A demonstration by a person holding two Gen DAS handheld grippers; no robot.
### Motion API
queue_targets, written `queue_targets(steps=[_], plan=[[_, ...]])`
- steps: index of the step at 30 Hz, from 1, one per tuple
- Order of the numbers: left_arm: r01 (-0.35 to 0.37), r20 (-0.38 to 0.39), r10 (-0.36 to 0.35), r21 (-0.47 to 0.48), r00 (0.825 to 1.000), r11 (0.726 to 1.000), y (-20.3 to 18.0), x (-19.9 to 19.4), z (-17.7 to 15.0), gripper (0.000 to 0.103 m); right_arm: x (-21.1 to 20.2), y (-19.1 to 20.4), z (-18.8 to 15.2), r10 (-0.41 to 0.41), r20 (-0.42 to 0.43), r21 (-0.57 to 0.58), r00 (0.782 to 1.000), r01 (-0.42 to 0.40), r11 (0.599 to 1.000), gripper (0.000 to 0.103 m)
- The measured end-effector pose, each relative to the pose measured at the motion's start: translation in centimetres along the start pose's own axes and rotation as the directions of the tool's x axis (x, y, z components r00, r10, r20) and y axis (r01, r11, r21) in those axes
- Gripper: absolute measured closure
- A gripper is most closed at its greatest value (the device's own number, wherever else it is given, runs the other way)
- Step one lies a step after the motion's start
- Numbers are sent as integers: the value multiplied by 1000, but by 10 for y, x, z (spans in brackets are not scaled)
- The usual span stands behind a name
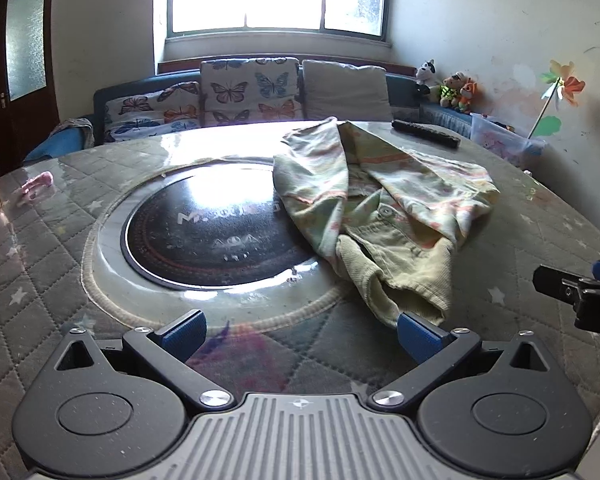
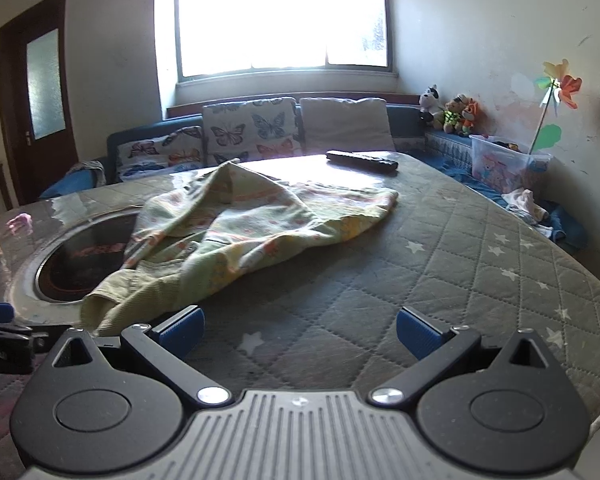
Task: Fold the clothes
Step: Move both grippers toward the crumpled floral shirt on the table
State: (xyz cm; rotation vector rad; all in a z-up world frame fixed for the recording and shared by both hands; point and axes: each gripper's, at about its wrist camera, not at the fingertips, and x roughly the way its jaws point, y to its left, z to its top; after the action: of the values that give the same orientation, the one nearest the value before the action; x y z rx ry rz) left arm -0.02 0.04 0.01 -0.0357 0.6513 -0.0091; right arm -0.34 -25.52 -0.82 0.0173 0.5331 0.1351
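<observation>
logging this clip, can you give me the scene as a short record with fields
garment: crumpled pale green printed top, unfolded, partly over the round black hob
surface: quilted table cover
left gripper: open, empty, one blue fingertip right at the ribbed cuff
right gripper: open, empty, just short of the garment
other items: remote control at the far edge, apart from the garment
fold progress: not started

Crumpled garment on quilted table
Right gripper [image 2: 298,330] spread wide, empty; patterned shirt [image 2: 236,232] unfolded, just ahead-left.
</observation>
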Motion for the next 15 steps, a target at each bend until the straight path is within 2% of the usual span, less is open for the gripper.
queue_targets(steps=[5,15], plan=[[-45,0,45,20,999,999,0,-8,-6,0,-5,10,-2,26,-3,-27,1000,-26,999,0],[-12,-33,13,7,999,1000,3,-5,-4,0,-13,28,-6,73,-14,-80,997,-74,994,0]])
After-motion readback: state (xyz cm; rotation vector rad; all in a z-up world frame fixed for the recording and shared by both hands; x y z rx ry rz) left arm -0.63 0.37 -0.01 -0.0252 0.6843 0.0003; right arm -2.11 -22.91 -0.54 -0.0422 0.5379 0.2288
